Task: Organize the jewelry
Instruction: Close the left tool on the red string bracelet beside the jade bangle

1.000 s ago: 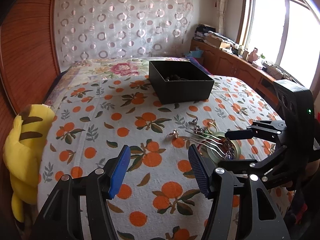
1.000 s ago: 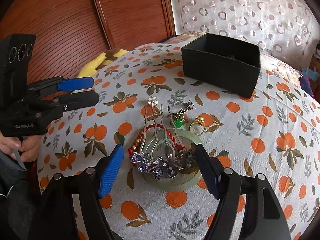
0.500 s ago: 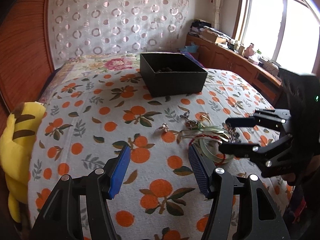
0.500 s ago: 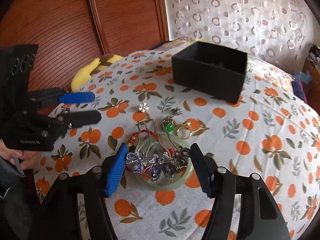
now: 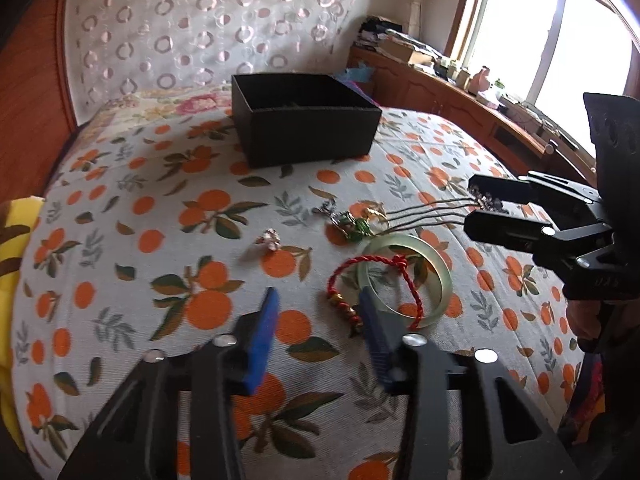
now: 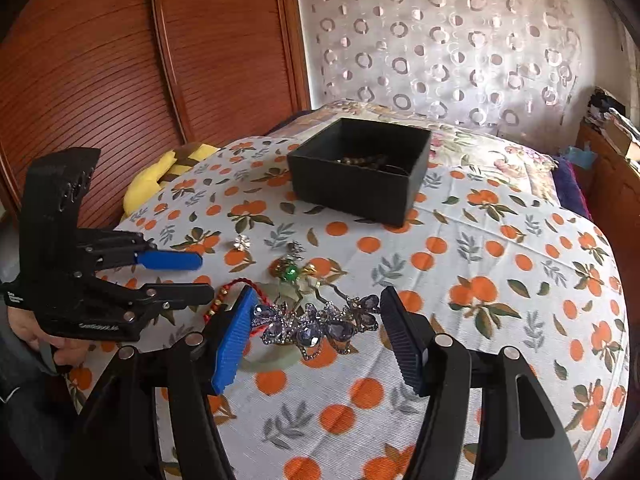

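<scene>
Jewelry lies scattered on an orange-print bedspread (image 6: pixel 500 264), the black box (image 6: pixel 360 168) at twelve o'clock. The right gripper (image 6: pixel 316 332) brackets a jeweled hair comb (image 6: pixel 316 322), fingers spread wide and not yet touching it; the left gripper (image 5: pixel 316 316) hangs open near a red cord bracelet (image 5: pixel 372 268) looped through a jade bangle (image 5: pixel 406 276). Closing squarely on the comb's ornate head, not its thin prongs, looks safest. Since a second ago, the comb appears lifted off the bangle, and the left gripper has drifted toward the bracelet.
</scene>
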The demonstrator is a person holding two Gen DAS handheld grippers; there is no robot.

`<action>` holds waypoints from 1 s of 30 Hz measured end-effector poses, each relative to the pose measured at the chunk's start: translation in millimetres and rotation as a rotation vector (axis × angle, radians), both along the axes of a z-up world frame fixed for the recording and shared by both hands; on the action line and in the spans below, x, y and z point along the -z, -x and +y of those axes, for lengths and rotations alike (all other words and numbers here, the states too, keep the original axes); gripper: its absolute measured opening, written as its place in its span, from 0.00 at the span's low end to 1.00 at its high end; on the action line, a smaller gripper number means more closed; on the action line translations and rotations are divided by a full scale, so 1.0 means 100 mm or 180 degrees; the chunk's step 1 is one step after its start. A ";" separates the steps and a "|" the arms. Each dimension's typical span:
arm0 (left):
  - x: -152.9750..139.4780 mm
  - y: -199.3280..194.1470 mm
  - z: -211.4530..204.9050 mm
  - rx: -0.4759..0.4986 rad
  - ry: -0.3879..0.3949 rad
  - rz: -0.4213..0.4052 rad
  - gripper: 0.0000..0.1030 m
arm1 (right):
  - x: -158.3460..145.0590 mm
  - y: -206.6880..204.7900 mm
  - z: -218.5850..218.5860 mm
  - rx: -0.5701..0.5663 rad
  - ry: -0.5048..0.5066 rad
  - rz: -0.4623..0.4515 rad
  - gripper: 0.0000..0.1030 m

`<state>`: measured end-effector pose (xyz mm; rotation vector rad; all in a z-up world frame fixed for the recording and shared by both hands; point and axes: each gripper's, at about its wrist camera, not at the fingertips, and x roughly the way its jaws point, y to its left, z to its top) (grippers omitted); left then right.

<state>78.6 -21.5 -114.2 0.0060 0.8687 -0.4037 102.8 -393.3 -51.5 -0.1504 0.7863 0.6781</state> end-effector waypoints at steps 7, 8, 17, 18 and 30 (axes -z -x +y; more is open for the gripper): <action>0.02 -0.03 -0.08 0.0023 -0.0030 0.0034 0.32 | 0.02 0.01 -0.07 0.0065 0.0038 -0.0033 0.64; 0.03 -0.04 -0.10 0.0028 -0.0048 0.0028 0.32 | 0.01 0.01 -0.08 0.0068 0.0035 -0.0041 0.64; 0.03 -0.05 -0.17 -0.0001 -0.0219 -0.0051 0.06 | -0.13 -0.01 -0.07 0.0077 0.0044 -0.0159 0.64; 0.02 -0.06 -0.17 -0.0020 -0.0241 -0.0067 0.06 | -0.14 -0.02 -0.07 0.0077 0.0043 -0.0167 0.64; -0.37 -0.05 0.03 -0.0175 -0.0096 -0.0360 0.06 | -0.34 -0.09 -0.04 0.0073 0.0055 -0.0303 0.64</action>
